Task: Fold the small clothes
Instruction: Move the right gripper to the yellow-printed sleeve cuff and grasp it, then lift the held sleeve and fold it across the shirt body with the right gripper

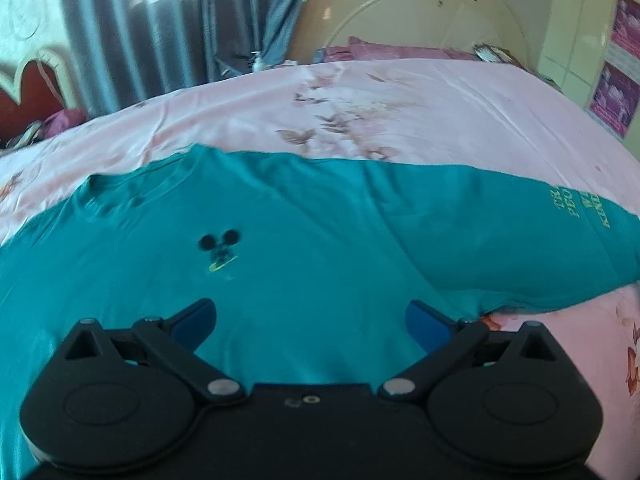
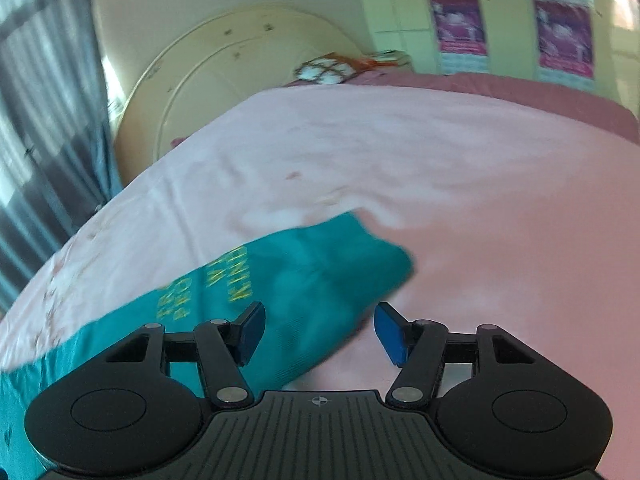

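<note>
With the teal T-shirt [image 1: 320, 216] spread flat on the pink bed [image 1: 400, 92], I hold my left hand-held gripper [image 1: 311, 316] and right hand-held gripper [image 2: 320, 330] spread and empty, apparently about to pinch its sleeve [image 2: 332, 264] for a first fold.

Teal T-shirt [image 1: 320, 232] lies spread flat, yellow lettering on one end.

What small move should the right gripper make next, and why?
Probably ease the right gripper forward and close on the teal T-shirt sleeve: both grippers are open and empty, and that sleeve lies unfolded between its pads on the pink bedsheet.
</note>
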`<move>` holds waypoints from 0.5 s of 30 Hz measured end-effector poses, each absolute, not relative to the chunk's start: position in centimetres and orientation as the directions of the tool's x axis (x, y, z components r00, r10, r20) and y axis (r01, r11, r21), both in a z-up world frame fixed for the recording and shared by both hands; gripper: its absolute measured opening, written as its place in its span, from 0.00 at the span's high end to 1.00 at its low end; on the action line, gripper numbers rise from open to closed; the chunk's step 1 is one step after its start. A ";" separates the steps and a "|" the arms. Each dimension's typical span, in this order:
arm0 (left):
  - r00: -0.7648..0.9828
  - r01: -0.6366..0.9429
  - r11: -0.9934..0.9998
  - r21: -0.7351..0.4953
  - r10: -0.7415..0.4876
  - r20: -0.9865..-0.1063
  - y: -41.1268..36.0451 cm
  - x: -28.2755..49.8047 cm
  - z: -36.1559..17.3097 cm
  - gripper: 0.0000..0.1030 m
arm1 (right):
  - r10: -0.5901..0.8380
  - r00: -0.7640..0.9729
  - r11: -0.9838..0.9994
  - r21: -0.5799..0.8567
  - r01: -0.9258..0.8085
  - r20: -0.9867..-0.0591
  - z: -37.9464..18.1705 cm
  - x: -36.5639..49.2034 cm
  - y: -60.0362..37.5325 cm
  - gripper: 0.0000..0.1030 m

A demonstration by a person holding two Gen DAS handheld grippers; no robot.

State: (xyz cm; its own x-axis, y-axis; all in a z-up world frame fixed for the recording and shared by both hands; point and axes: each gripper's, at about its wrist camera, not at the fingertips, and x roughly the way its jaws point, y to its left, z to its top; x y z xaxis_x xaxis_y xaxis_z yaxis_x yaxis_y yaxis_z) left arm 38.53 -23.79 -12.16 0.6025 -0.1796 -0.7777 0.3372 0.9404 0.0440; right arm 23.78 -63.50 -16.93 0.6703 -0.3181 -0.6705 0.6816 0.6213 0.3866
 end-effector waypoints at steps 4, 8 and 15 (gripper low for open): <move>0.601 0.353 0.934 0.052 -0.184 -0.778 -25.1 38.6 -12.2 0.02 | -0.278 0.703 0.543 0.497 0.677 -0.654 -18.1 22.5 -66.0 0.41; 0.603 0.337 0.940 0.046 -0.177 -0.778 -24.9 38.8 -12.2 0.02 | -0.253 0.741 0.529 0.553 0.644 -0.622 -18.4 22.5 -67.1 0.47; 0.621 0.242 0.968 0.062 -0.105 -0.777 -20.6 39.3 -11.8 0.02 | -0.257 0.708 0.609 0.459 0.647 -0.657 -18.4 23.3 -66.8 0.87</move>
State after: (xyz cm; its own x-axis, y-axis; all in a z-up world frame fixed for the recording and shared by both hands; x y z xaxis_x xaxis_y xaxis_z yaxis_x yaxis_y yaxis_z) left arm 39.33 -20.64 -11.75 0.6210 -0.1048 -0.7767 0.2415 0.9684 0.0624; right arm 23.31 -66.76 -18.43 0.7085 -0.2571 -0.6572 0.6470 0.6086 0.4594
